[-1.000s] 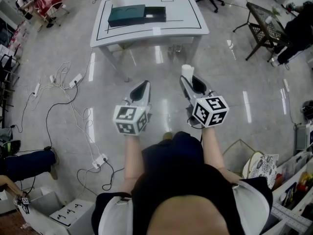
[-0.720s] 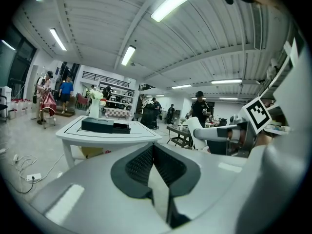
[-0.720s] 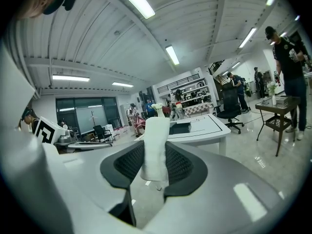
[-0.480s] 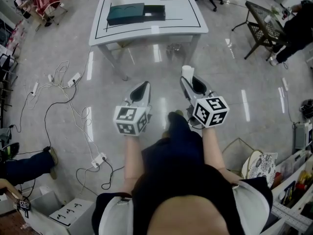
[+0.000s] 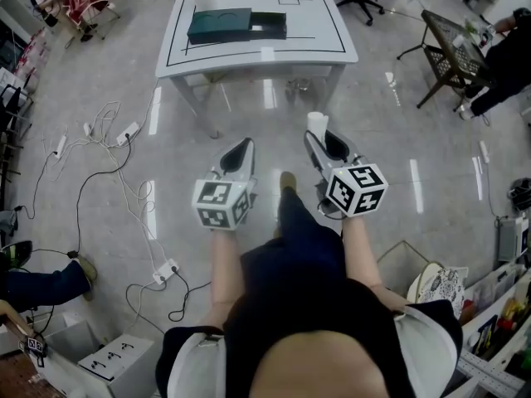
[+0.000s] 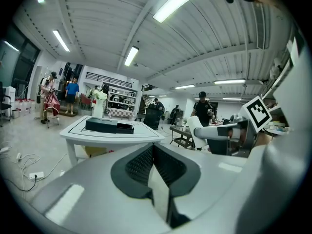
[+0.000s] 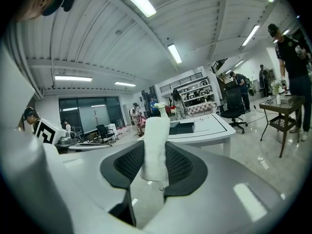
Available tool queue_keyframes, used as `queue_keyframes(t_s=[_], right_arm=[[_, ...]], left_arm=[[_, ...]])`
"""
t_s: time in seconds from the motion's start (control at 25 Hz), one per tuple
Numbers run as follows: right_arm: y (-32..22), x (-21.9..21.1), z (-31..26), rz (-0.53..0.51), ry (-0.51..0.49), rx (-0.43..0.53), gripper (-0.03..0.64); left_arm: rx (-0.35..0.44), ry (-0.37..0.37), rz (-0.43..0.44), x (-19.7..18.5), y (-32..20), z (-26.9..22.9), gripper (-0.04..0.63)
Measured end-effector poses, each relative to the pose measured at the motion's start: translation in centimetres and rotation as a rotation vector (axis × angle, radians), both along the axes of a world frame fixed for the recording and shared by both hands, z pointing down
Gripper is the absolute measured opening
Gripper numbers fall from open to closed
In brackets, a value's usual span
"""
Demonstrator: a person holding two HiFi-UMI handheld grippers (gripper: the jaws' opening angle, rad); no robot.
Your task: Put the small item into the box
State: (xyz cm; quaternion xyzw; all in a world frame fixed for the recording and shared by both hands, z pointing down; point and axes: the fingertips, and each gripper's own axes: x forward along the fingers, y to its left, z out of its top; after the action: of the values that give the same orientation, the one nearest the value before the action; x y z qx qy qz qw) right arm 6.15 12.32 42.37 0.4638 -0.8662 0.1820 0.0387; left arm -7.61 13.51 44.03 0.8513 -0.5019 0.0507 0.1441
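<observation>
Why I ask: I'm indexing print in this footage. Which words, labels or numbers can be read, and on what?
No words or numbers are readable.
Left marker cube, right marker cube: black square patterns, no letters.
White carton on the floor: dark marks, too blurred to read.

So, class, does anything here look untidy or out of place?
Yes: loose cables trail across the floor left of the person, linking scattered power strips. The box on the table looks in order.
</observation>
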Motion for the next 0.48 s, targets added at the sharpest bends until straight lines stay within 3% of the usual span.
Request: queue_keyframes(t_s=[0.48], right_arm=[[-4.2,-0.8,-0.2,-0.014,-0.018,0.002,0.127]], left_arm=[[0.007,-0.029,0.004,-0.2,-3.9,-0.4,0.009]])
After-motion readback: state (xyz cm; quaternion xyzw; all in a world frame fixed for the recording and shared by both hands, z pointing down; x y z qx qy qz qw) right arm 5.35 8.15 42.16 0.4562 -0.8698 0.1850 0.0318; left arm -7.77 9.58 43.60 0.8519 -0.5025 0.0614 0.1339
